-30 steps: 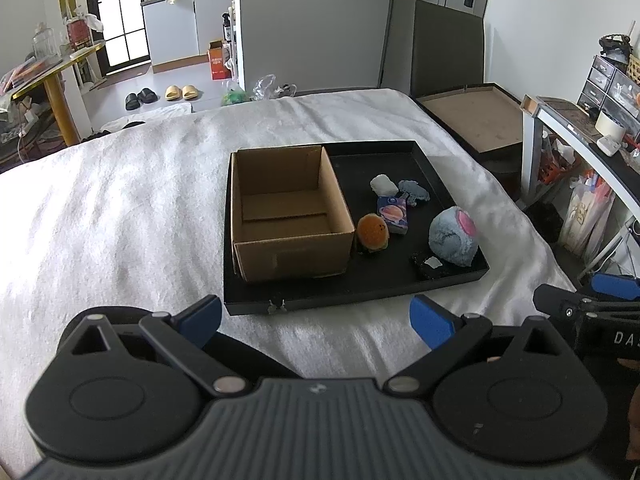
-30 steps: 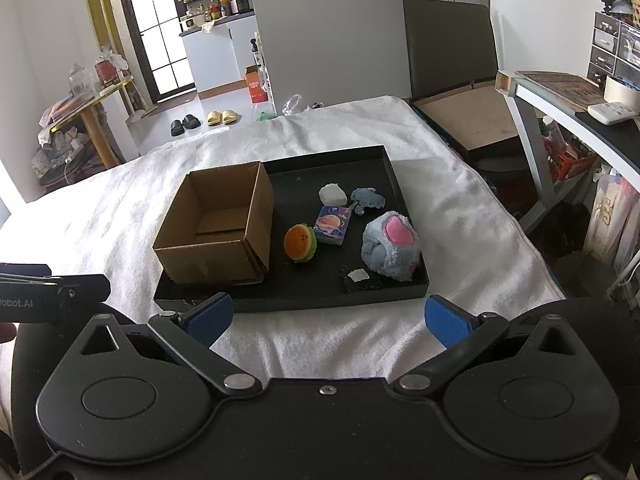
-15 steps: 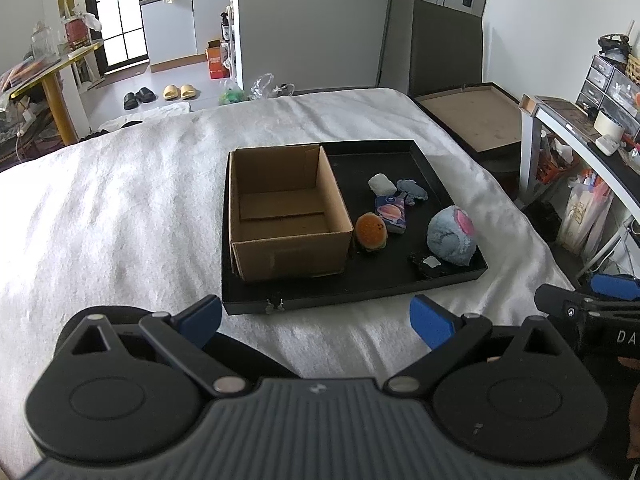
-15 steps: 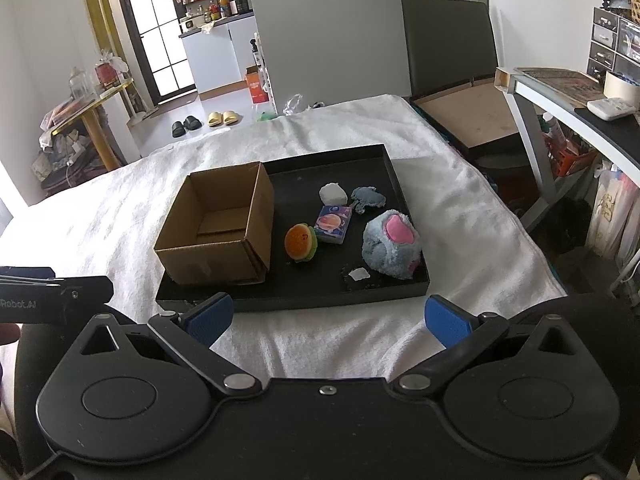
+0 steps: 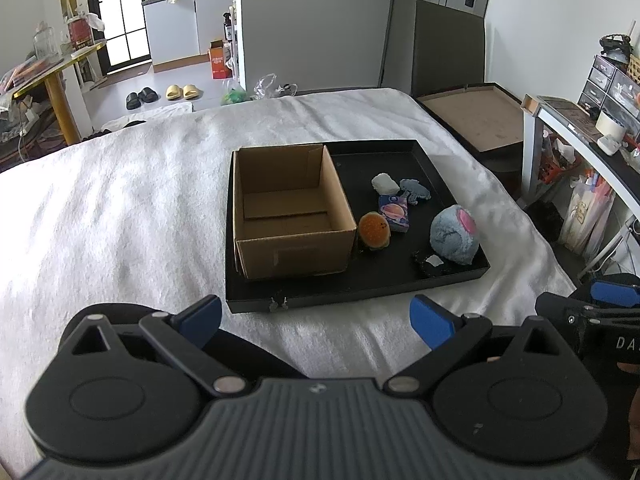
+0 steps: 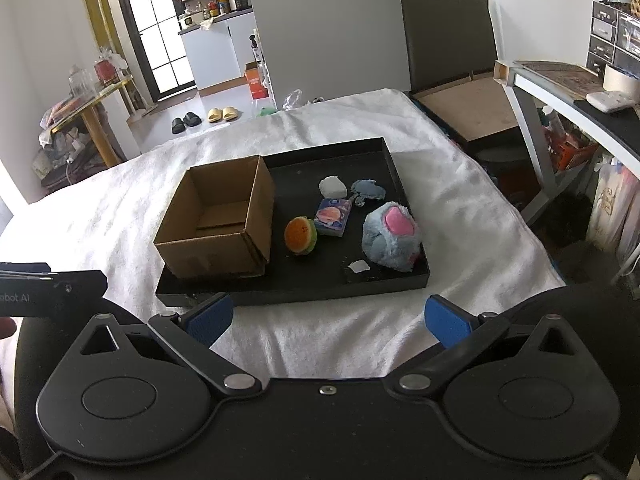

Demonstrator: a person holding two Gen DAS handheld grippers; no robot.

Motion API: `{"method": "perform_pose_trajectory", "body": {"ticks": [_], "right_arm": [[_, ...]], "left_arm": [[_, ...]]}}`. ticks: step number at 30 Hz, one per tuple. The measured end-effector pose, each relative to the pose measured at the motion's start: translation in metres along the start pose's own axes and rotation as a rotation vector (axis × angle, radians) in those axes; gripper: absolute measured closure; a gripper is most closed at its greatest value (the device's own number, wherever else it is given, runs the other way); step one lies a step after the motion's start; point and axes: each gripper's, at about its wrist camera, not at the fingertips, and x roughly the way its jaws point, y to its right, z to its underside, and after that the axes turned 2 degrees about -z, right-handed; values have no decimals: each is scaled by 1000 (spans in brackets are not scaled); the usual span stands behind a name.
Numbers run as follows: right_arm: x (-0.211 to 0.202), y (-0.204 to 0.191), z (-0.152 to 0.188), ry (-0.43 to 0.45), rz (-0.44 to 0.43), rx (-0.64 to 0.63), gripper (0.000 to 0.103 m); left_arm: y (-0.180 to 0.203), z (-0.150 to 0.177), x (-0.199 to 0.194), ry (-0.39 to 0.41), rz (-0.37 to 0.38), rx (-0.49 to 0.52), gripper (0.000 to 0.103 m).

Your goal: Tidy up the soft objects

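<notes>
Both grippers are hanging back from the black tray [image 5: 352, 298], over the white blanket [image 5: 120, 208], and neither is carrying anything: the left gripper [image 5: 316, 318] is standing with its blue pads spread wide, and the right gripper [image 6: 328, 316] is standing equally wide.

The open cardboard box [image 5: 288, 216] is sitting in the tray's left half, empty. Just right of the box, an orange burger-shaped plush [image 5: 374, 231] is resting close to its wall. Right of the burger, a small purple planet-print pack [image 5: 394, 213] is lying flat. Beyond that pack, away from the box, a white soft lump [image 5: 385, 184] and a grey-blue fabric scrap [image 5: 416, 190] are lying near each other. Farthest right of the box, near the tray's front corner, a fluffy blue plush with a pink patch [image 6: 392, 236] is sitting beside a dark scrap with a white tag [image 5: 432, 262].

All of these are looking light and squashy, so I judge they are going to deform rather than slip; pinching across the middle of the burger or deep into the blue plush's pile should hold. The flat pack and thin scrap are likely needing an edge pinch.

The blanket is lying rumpled and soft under the tray. Behind the box, a kitchen doorway, slippers on the floor [image 5: 183, 91] and a dark chair [image 5: 448, 44] are showing; right of it, a cluttered desk [image 5: 580, 128].
</notes>
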Motion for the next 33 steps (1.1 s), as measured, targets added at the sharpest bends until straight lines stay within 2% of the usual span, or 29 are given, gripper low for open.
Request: {"method": "perform_pose_trajectory", "body": {"ticks": [19,33], "right_arm": [[2,-1,0,-4,12,-3,0],[23,2,1,-45,22,0,0]], "left_arm": [[-1,2,3,-6,8,5,3],[-10,1,32,-49,-3,-22,3]]}}
